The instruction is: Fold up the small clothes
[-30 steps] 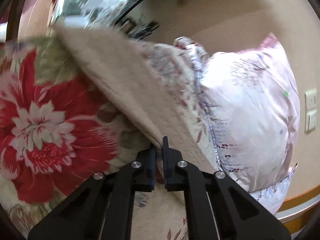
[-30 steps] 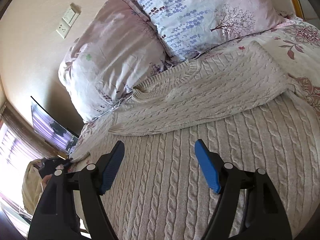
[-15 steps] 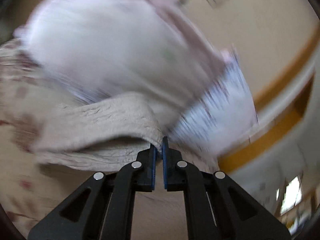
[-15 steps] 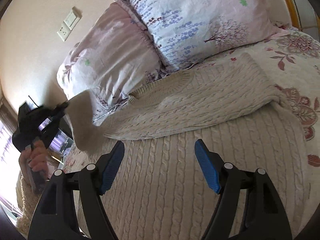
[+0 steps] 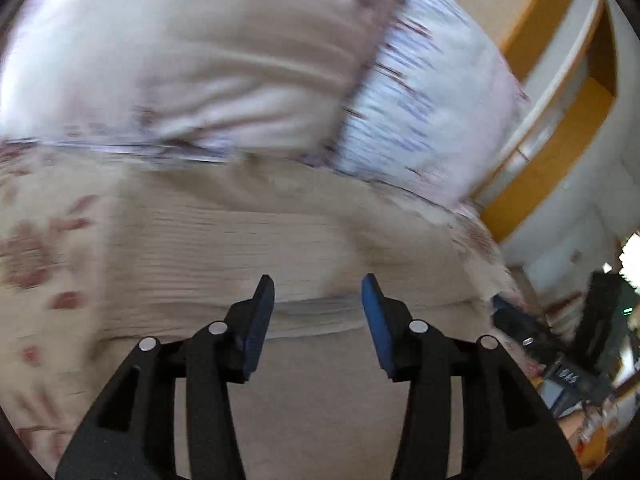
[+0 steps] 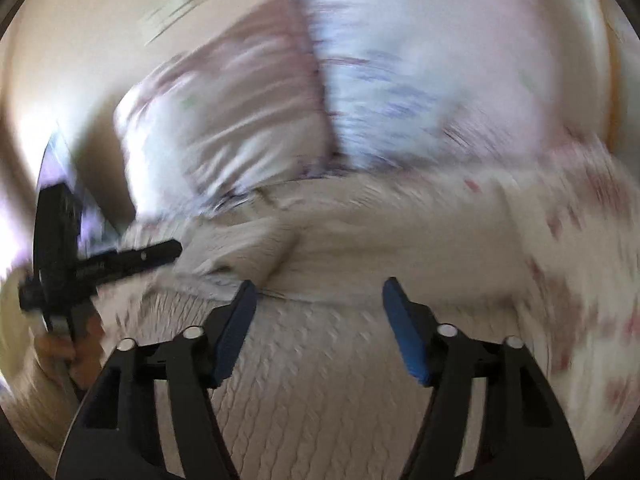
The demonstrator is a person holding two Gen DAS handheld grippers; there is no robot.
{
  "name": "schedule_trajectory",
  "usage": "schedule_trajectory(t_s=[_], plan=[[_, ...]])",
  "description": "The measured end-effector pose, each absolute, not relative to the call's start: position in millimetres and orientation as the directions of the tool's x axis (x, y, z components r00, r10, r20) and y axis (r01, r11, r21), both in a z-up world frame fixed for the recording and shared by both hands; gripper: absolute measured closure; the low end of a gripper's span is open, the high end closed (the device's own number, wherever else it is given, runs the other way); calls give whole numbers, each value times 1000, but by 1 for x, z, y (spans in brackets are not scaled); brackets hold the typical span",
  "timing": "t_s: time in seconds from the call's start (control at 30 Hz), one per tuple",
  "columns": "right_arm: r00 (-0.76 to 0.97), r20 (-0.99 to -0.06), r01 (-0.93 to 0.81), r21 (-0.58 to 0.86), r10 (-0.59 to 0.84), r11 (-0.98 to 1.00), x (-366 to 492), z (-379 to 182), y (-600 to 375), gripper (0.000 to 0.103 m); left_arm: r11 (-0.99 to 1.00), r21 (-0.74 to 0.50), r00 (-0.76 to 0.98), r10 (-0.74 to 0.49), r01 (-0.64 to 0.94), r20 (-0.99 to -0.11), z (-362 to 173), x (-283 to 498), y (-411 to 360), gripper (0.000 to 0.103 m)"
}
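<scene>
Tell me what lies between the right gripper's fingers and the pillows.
In the right wrist view, only the cream cable-knit sweater spans from the open right gripper to the pillows; its folded-over part lies nearest them. Motion blur hides finer detail.

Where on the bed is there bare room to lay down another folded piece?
Bare floral sheet lies right of the cream sweater, below the pillows; another strip lies on its other side. Crowded: the middle, under the sweater, and the head, under the pillows. Blur hides detail.

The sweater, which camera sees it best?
The right wrist view: the sweater fills the bottom and its cable knit shows despite blur. The left wrist view shows only a smeared beige stretch.
</scene>
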State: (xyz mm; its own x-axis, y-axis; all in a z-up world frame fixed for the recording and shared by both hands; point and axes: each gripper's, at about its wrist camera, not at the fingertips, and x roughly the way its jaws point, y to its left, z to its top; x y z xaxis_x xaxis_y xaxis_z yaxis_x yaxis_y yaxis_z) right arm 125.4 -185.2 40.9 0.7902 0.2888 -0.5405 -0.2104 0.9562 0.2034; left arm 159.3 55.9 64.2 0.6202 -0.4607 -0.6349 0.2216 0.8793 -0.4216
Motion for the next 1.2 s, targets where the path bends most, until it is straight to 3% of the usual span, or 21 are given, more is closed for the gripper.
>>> schedule_trajectory(t_s=[0.17, 0.27, 0.33, 0.4, 0.53, 0.6, 0.67, 0.77, 0.93, 1.03, 1.13, 1.2], plan=[[734, -594, -465, -88, 328, 881, 155, 47, -90, 55, 900, -432, 579, -380, 51, -722, 33, 161, 107, 75], [701, -643, -556, -220, 310, 801, 174, 32, -40, 59, 905, -425, 563, -344, -13, -751, 17, 162, 122, 77], [679, -675, -597, -277, 290, 753, 187, 21, -15, 59, 899, -435, 553, -343, -41, -759, 8, 163, 128, 77], [671, -694, -610, -314, 262, 728, 195, 10, -2, 59, 897, -438, 559, -336, -56, -758, 4, 162, 134, 85], [660, -726, -598, -350, 194, 721, 217, -7, 11, 60, 890, -453, 558, -348, -56, -753, 5, 158, 139, 85], [664, -729, -577, -359, 165, 733, 223, -14, 9, 71, 890, -452, 559, -349, -54, -752, 5, 157, 139, 85], [661, -726, -564, -316, 188, 763, 225, -13, 3, 89, 889, -454, 559, -349, -55, -752, 5, 158, 138, 85], [701, -684, -503, -272, 203, 820, 221, 2, -10, 90, 886, -460, 560, -353, -57, -750, 6, 159, 137, 85], [799, -557, -294, -38, 224, 955, 210, 46, -77, 91, 885, -462, 562, -354, -58, -748, 6, 157, 137, 85], [841, -505, -73, 249, 194, 966, 195, 56, -157, 91, 882, -467, 563, -357, -59, -746, 6, 157, 137, 85], [795, -577, 107, 436, 187, 893, 179, 27, -222, 89, 882, -468, 563, -358, -59, -745, 6, 156, 137, 85], [739, -630, 162, 508, 237, 846, 172, 6, -248, 76, 879, -473, 561, -362, -60, -744, 6, 156, 136, 84]])
